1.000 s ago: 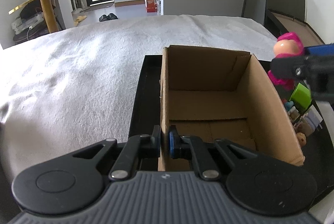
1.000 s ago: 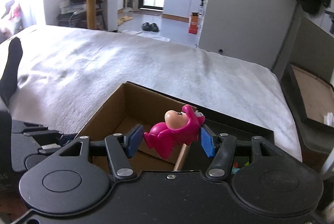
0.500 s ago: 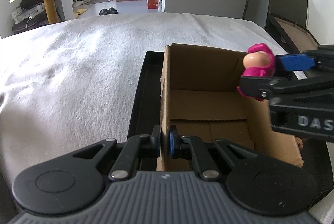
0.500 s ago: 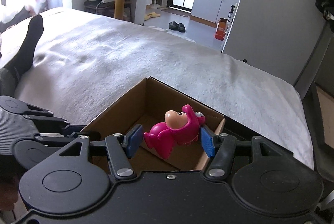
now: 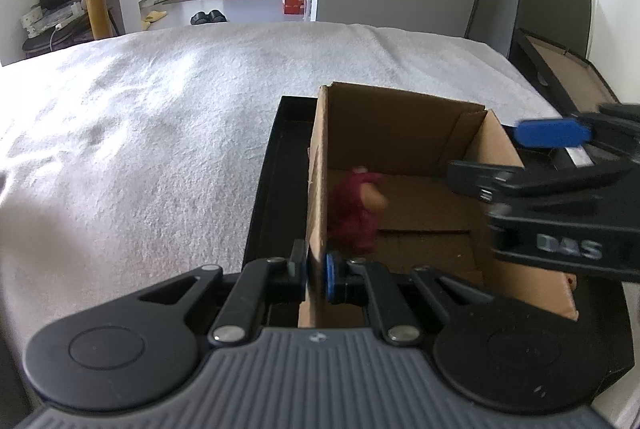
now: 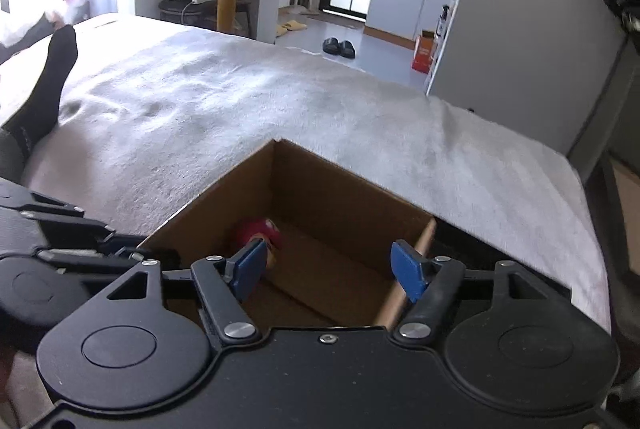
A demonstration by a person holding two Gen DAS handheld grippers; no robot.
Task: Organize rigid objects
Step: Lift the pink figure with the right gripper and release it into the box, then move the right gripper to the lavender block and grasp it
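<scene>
While your left hand-held gripper [image 5: 316, 275] stays clenched on the near left wall of the cardboard box [image 5: 404, 133], your right hand-held gripper [image 6: 330, 269] hangs spread and empty over the box's open top. The pink toy figure [image 5: 356, 209] is inside the box, blurred, below and left of your right fingers, hard by the wall you are pinching. The box sits in a black tray [image 5: 276, 165] on the bed [image 5: 160, 117]. Your right gripper is free for the next object.
</scene>
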